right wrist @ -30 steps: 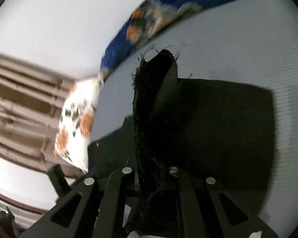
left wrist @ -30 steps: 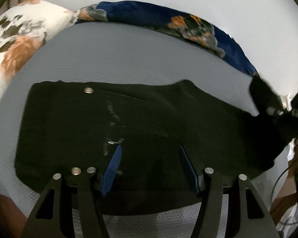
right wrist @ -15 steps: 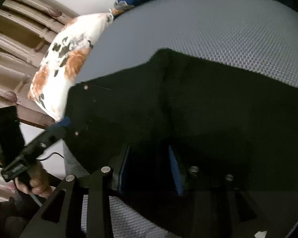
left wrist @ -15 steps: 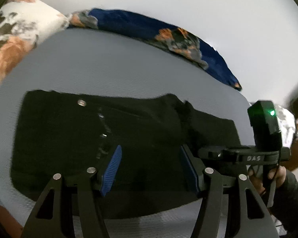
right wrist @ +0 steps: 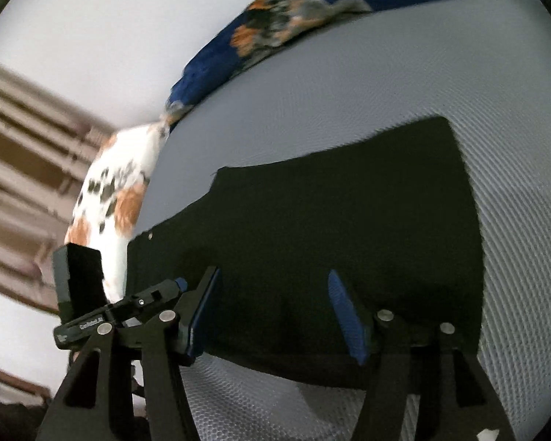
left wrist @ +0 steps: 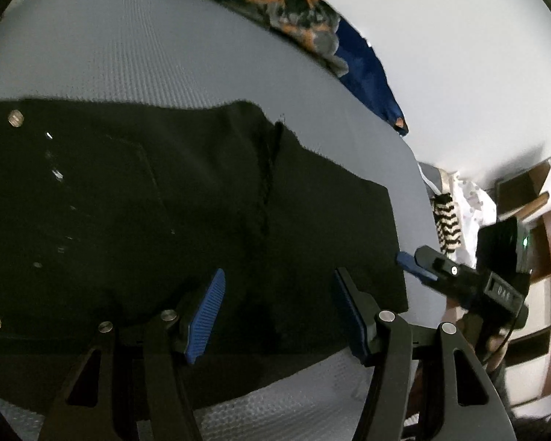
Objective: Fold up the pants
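**Black pants laid flat on a grey mattress, both grippers spread wide above them**

Black pants (left wrist: 202,213) are seen lying flat on a grey textured mattress (left wrist: 136,55). The left gripper (left wrist: 279,308) is held over the near edge of the fabric, its blue-padded jaws parted and nothing clasped. The right gripper (right wrist: 275,312) is likewise held with jaws apart over the pants, empty. A blue floral blanket (right wrist: 312,11) is bunched along the far edge, beside a white floral pillow (right wrist: 117,191).
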`<state>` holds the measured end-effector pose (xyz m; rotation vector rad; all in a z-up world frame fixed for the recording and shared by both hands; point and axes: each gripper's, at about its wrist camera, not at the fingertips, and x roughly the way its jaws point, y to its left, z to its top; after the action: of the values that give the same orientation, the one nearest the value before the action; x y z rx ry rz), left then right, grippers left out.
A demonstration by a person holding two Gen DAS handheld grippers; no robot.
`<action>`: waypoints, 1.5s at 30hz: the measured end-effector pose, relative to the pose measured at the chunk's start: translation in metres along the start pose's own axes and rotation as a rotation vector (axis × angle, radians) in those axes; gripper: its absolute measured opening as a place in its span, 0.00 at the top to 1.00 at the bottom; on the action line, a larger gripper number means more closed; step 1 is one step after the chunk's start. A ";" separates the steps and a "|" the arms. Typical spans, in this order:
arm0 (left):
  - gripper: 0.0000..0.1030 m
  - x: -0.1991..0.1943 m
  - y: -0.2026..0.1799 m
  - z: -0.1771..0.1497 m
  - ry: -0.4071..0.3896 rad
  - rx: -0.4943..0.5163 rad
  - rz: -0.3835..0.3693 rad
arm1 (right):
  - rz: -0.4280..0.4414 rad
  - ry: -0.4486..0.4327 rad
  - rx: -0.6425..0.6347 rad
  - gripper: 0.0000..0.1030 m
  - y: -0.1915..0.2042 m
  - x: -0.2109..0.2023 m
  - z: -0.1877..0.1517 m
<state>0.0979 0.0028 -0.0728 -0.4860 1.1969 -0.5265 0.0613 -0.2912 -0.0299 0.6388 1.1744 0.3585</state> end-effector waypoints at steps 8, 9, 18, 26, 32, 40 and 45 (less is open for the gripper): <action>0.42 0.027 0.005 0.002 0.069 -0.049 -0.025 | 0.017 -0.055 0.114 0.43 -0.021 0.000 -0.007; 0.43 0.028 0.005 0.002 0.069 -0.051 -0.034 | 0.016 -0.054 0.114 0.43 -0.022 0.000 -0.008; 0.45 0.054 -0.004 0.010 0.137 -0.078 -0.202 | 0.014 -0.067 0.115 0.41 -0.028 -0.004 -0.013; 0.94 0.064 -0.004 0.006 0.146 -0.090 -0.131 | -0.075 -0.067 0.102 0.41 -0.030 -0.004 -0.017; 0.95 0.045 -0.018 0.000 0.089 0.002 -0.058 | -0.189 -0.067 0.055 0.41 -0.029 -0.007 -0.021; 0.90 0.050 -0.017 -0.006 0.103 0.072 0.044 | -0.329 -0.019 -0.071 0.43 -0.024 0.014 -0.030; 0.82 0.036 -0.034 -0.003 0.055 0.174 0.173 | -0.363 -0.022 -0.096 0.43 -0.018 0.012 -0.020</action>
<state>0.1005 -0.0467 -0.0798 -0.2176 1.2209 -0.4924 0.0453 -0.2930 -0.0550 0.3351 1.2177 0.0985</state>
